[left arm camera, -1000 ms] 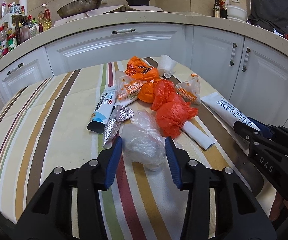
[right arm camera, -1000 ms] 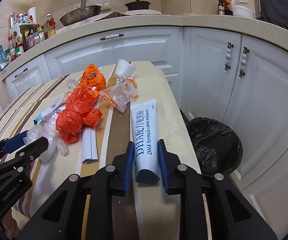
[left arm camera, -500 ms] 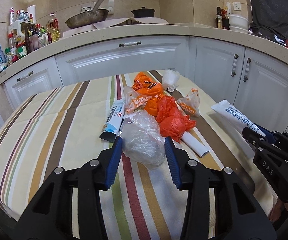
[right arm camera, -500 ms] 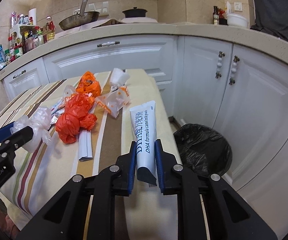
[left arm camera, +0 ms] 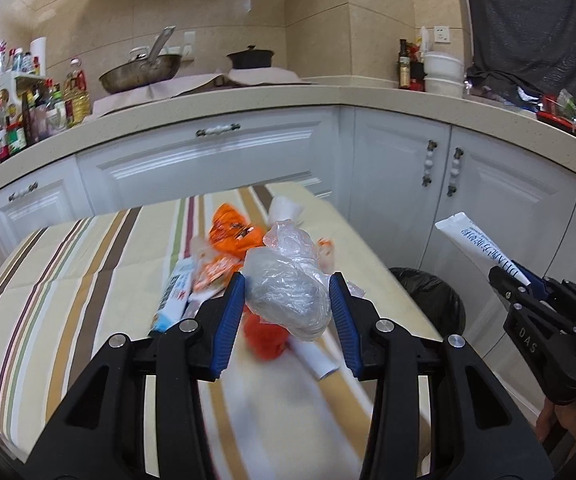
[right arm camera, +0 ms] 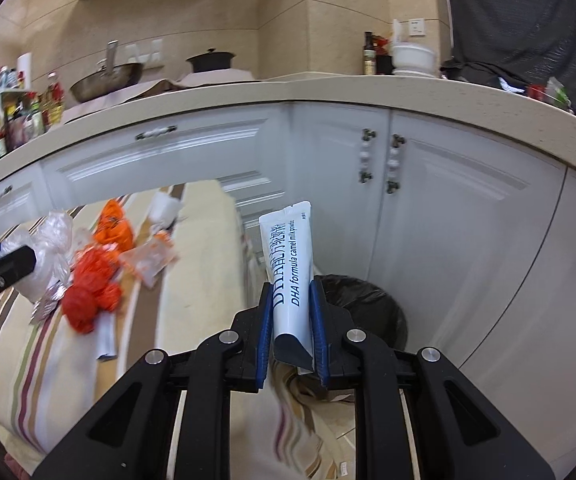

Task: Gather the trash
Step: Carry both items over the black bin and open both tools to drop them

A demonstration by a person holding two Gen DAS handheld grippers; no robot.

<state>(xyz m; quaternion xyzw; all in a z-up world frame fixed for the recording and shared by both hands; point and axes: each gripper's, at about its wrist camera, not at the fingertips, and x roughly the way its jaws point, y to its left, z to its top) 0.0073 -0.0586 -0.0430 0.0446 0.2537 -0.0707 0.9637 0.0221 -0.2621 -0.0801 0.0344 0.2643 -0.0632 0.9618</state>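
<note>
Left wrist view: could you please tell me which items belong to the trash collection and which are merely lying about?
Job:
clear plastic bag in left gripper
white tube in right gripper
orange bags
black-lined bin

Lying about:
wok
black pot
condiment bottles

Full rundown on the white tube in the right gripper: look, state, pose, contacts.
The white tube is a soft, flattened plastic pack with blue print reading "DHA formula camel milk powder" and a dark lower end. The right gripper has its jaws shut on its lower part. The tube points up and away, lifted off the table, with the black-lined bin behind and below. Only the blue pads touch it.
</note>
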